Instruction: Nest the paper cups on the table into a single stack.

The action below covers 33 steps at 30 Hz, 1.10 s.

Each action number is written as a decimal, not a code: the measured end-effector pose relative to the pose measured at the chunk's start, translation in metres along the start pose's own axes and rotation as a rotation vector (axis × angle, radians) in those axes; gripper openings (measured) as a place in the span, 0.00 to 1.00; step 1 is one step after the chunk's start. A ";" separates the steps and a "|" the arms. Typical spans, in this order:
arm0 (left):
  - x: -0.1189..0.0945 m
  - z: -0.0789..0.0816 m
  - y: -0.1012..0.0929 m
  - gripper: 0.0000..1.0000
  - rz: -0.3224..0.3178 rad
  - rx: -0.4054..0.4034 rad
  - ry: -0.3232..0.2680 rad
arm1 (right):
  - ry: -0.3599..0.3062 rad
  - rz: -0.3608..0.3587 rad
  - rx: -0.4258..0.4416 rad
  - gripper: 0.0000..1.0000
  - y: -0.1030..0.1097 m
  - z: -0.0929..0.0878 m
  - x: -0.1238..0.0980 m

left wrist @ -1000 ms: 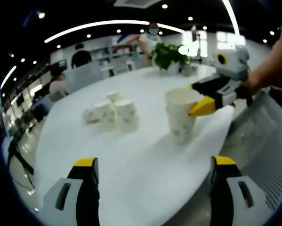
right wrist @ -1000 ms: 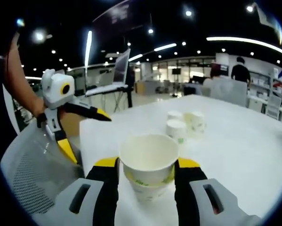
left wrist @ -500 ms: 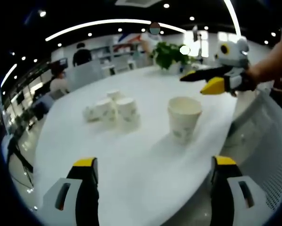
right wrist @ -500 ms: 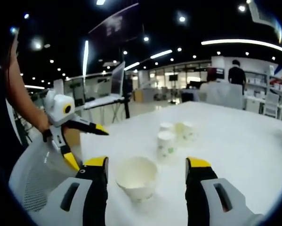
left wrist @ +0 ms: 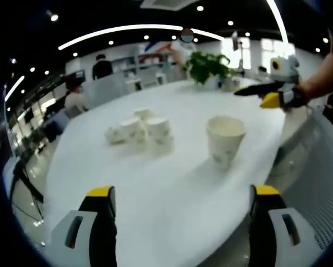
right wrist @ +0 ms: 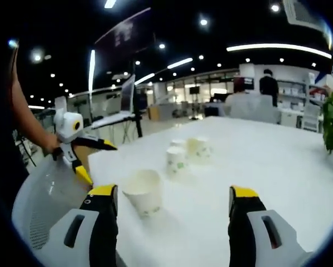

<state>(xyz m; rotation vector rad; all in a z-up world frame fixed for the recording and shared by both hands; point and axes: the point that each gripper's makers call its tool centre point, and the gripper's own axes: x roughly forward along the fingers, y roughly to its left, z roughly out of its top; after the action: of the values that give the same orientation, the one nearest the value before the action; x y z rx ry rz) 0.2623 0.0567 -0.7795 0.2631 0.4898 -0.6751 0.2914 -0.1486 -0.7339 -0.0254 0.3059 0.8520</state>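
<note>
On the white table (left wrist: 155,206), near its front edge, stands the stack (left wrist: 225,140) of nested paper cups, upright and touching nothing. Farther across the table, well apart from it, sits a small cluster of loose cups (left wrist: 139,130); most look upright, and one at the cluster's left may lie on its side, though blur makes that uncertain.

We hold both tools empty. In the left gripper view, the left gripper (left wrist: 183,222) has its yellow-tipped jaws spread wide, low over the near table. In the same view the right gripper (left wrist: 269,94) hangs in the air beyond and to the right of the stack, jaws parted, clear of the rim. From the right gripper view, the right gripper (right wrist: 172,222) looks down between its spread jaws, with the stack (right wrist: 143,191) near the left jaw and the loose cups (right wrist: 184,152) farther off. The left gripper (right wrist: 80,153) shows at the left of that view, off the table edge.

We judge the step in hand to be fetching the next loose cup. To do it well, we should choose the cup nearest the stack, close gently on its wall below the rim so the paper does not crush, lift it straight up clear of its neighbours, and keep it level. Then we should centre it over the stack's open mouth before lowering, so the stack does not tip.
</note>
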 end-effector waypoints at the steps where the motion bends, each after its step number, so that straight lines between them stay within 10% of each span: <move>1: -0.001 0.004 -0.004 0.99 -0.012 0.011 -0.020 | -0.014 0.001 -0.003 0.81 0.002 0.003 0.000; 9: -0.002 0.009 -0.006 0.99 -0.035 -0.030 -0.031 | -0.007 -0.072 -0.023 0.95 0.006 0.008 -0.005; 14: -0.014 0.037 -0.001 0.99 -0.004 -0.020 -0.180 | -0.018 -0.094 -0.051 0.95 0.000 0.001 -0.006; 33: -0.013 0.040 0.004 0.99 -0.009 -0.094 -0.193 | -0.007 -0.173 -0.036 0.92 -0.004 -0.006 -0.013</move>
<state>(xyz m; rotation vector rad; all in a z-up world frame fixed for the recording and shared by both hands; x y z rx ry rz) 0.2697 0.0510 -0.7387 0.1058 0.3367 -0.6767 0.2848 -0.1613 -0.7369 -0.0816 0.2775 0.6861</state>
